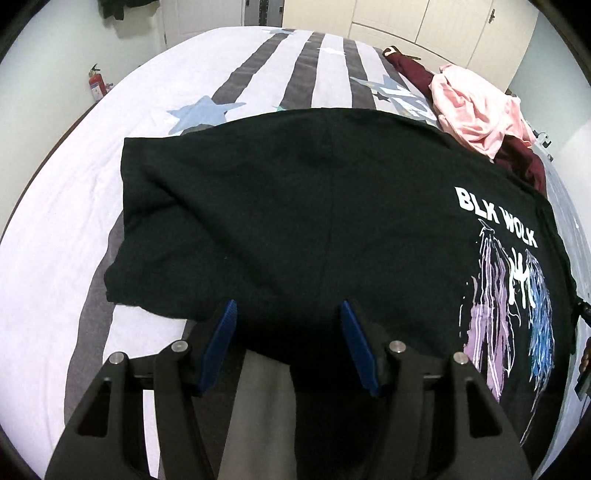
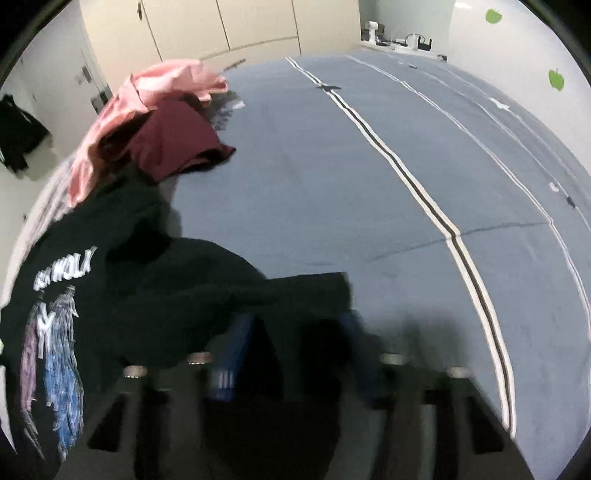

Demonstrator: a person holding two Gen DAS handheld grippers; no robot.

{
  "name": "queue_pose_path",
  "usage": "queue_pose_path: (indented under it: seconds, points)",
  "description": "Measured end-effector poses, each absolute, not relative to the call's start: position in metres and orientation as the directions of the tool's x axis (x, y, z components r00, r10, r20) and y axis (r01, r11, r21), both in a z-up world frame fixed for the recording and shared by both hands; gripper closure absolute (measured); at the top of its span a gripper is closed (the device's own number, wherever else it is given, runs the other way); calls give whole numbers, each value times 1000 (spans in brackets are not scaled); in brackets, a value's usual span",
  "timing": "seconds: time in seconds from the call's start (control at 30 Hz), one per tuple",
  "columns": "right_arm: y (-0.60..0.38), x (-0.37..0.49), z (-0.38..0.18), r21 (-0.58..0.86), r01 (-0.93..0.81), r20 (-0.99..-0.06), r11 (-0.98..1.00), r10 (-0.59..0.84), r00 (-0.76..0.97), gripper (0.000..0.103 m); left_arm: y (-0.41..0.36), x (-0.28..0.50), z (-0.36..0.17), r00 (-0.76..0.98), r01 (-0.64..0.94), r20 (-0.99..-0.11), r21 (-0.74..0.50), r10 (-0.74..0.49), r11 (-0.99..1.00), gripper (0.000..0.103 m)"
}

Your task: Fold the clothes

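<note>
Left wrist view: a soft black T-shirt [image 1: 295, 206] with white lettering lies rumpled on the striped bed [image 1: 55, 221], beside a crumpled pink garment [image 1: 476, 110]. The left claw [image 1: 288, 314] tilts down, released, blue pads astride the hem.

Right wrist view: blurred, the right claw [image 2: 295, 325] straddles a black fold of the T-shirt [image 2: 155, 280]; whether it is clenched, I cannot tell.

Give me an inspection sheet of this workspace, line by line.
Surface: bed, striped star cover on one side, blue on the other.
Job's things: black printed T-shirt spread flat; one part lifted in the right view.
Clutter: pink garment and maroon garment heaped beyond it.
Grippers: left claw open over the shirt's near edge; right claw blurred, black cloth between its fingers.
Cables: nothing seen.
Surroundings: cream wardrobe doors, fire extinguisher.
</note>
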State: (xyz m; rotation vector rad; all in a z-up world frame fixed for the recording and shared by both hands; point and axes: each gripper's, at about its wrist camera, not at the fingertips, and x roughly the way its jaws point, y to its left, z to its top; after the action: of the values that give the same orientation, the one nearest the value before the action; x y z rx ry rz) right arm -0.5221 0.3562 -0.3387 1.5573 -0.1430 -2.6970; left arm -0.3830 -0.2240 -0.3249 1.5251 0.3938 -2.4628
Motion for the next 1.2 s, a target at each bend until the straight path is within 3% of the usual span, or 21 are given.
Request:
queue_pose_path:
  seconds: [0.03, 0.13, 0.3, 0.4, 0.5, 0.6, 0.63, 0.67, 0.73, 0.97, 1.0, 1.03, 1.07, 1.2]
  points:
    - [357, -525, -338, 82, -33, -867, -996, -55, -496, 91, -223, -384, -325, -437, 321, -898, -111, -43, -941, 47]
    - [370, -534, -317, 133, -59, -851, -989, -84, -519, 94, -223, -385, -322, -442, 312, -896, -103, -48, -945, 47]
    - [407, -538, -266, 110, -133, -781, -985, -3, -624, 95, -223, -388, -320, -446, 325, -893, -105, -54, -940, 47]
    - [426, -538, -293, -11, -173, -847, -985, 101, -522, 95, -223, -388, -322, -436, 340, -898, -100, -63, -935, 47]
    - [443, -536, -317, -135, -234, -873, -963, 227, -431, 91, -224, -387, -320, -443, 346, -894, -98, -70, -933, 47]
    - [465, -535, -311, -81, -331, -863, -940, 232, -448, 86, -226, -386, -319, -442, 336, -893, -77, -85, -939, 47]
    - [467, -536, -307, -63, -335, -854, -940, 224, -469, 79, -227, -386, -319, -439, 337, -894, -72, -89, -939, 47]
    - [466, -537, -303, -58, -313, -849, -948, 212, -485, 63, -228, -386, -320, -438, 338, -895, -71, -90, -938, 47]
    - [457, -545, -299, -31, -247, -842, -968, 159, -516, 51, -231, -386, -322, -432, 350, -897, -75, -90, -934, 47]
    - [434, -570, -345, -88, -104, -913, -991, 122, -389, 52, -221, -388, -327, -425, 351, -902, -81, -82, -933, 47]
    - [434, -570, -351, -94, -102, -918, -990, 126, -375, 54, -219, -389, -327, -424, 346, -902, -79, -80, -935, 47]
    - [435, -569, -350, -73, -104, -914, -992, 109, -391, 69, -217, -389, -327, -424, 343, -902, -80, -78, -936, 47]
    - [434, -569, -348, -65, -96, -912, -993, 98, -398, 93, -216, -389, -328, -423, 341, -903, -80, -77, -936, 47]
    - [435, -567, -323, -107, -96, -859, -990, 141, -492, 98, -213, -391, -328, -420, 338, -904, -77, -78, -938, 47]
